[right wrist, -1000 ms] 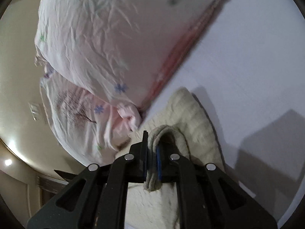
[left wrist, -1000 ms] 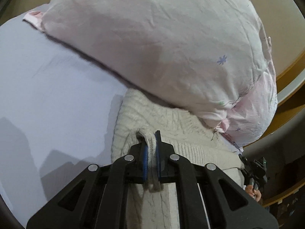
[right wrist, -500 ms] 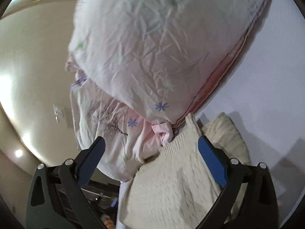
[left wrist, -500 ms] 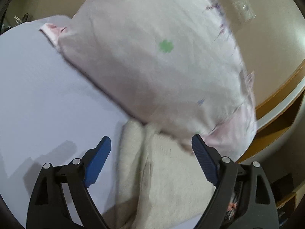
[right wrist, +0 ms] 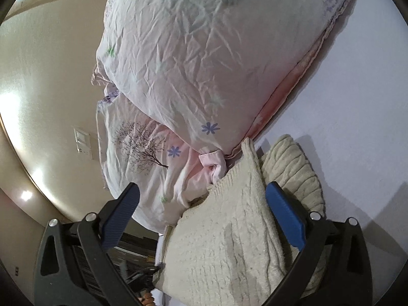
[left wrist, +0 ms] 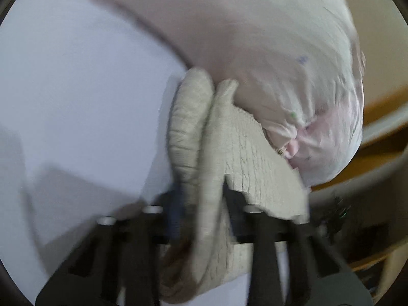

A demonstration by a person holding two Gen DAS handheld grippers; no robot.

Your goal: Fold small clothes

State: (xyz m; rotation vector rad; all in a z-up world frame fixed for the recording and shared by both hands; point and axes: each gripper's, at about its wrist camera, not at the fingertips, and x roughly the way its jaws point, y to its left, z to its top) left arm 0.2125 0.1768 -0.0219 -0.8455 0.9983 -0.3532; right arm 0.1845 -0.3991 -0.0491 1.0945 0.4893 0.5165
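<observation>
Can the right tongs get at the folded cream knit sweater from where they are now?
Probably yes: the right tongs are open with the folded cream knit sweater between them, nothing in between.

We see a cream cable-knit sweater (right wrist: 229,242), folded into thick layers, lying on the pale bed sheet with its far corner tucked against the pillow; a rolled fold (left wrist: 190,117) bulges along one side.
</observation>
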